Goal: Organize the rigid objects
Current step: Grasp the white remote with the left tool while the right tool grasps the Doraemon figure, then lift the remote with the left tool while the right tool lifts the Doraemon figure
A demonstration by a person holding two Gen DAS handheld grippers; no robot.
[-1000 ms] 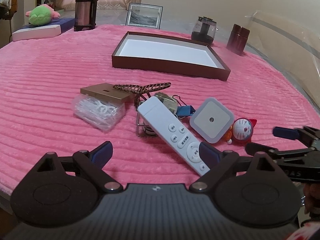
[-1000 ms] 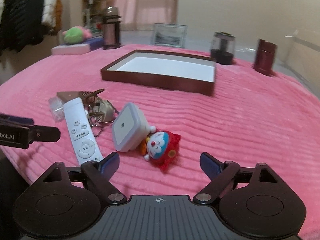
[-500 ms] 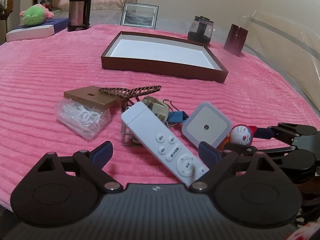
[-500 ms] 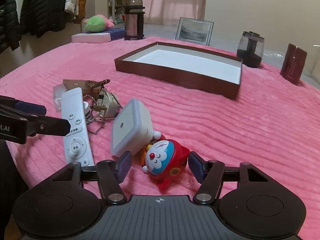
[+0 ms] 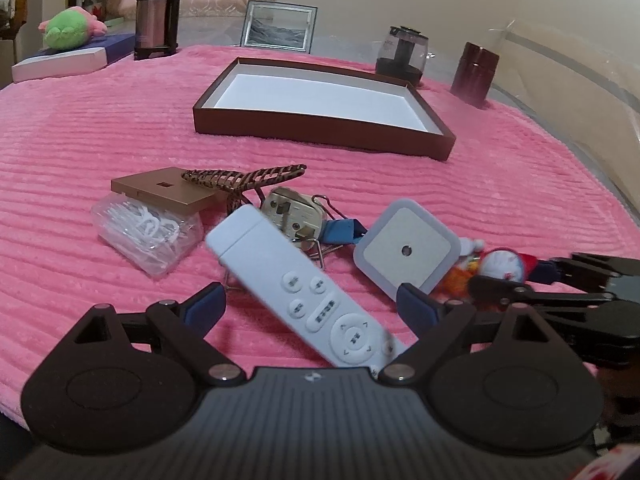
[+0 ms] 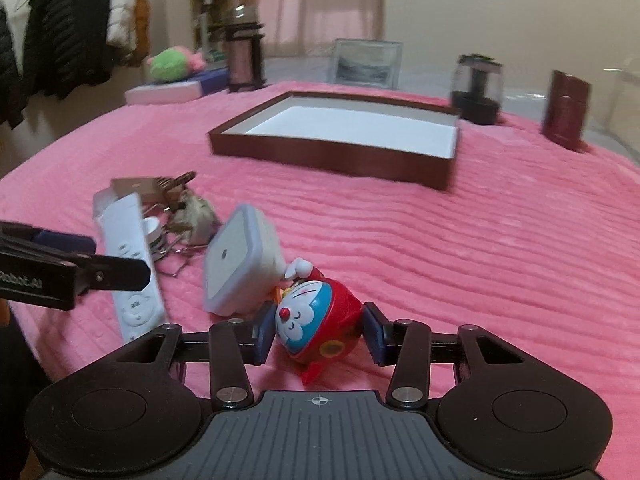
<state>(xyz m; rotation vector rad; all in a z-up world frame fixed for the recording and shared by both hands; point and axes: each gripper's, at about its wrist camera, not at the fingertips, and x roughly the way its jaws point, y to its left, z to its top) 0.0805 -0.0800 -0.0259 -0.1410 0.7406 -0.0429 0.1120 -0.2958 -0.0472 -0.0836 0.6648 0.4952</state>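
Right claw (image 6: 316,338) clamped on Doraemon toy (image 6: 316,328); left claw (image 5: 310,306) spread, straddling remote (image 5: 304,288)

The fuzzy ribbed pink cloth blanket (image 5: 120,128) looks soft and matt. On it, the glossy red-and-blue plastic cat toy (image 6: 316,320) shines, the long white plastic remote (image 5: 304,292) is smooth satin, and the brown cardboard-looking tray (image 5: 320,132) has a matt white paper-like lining.
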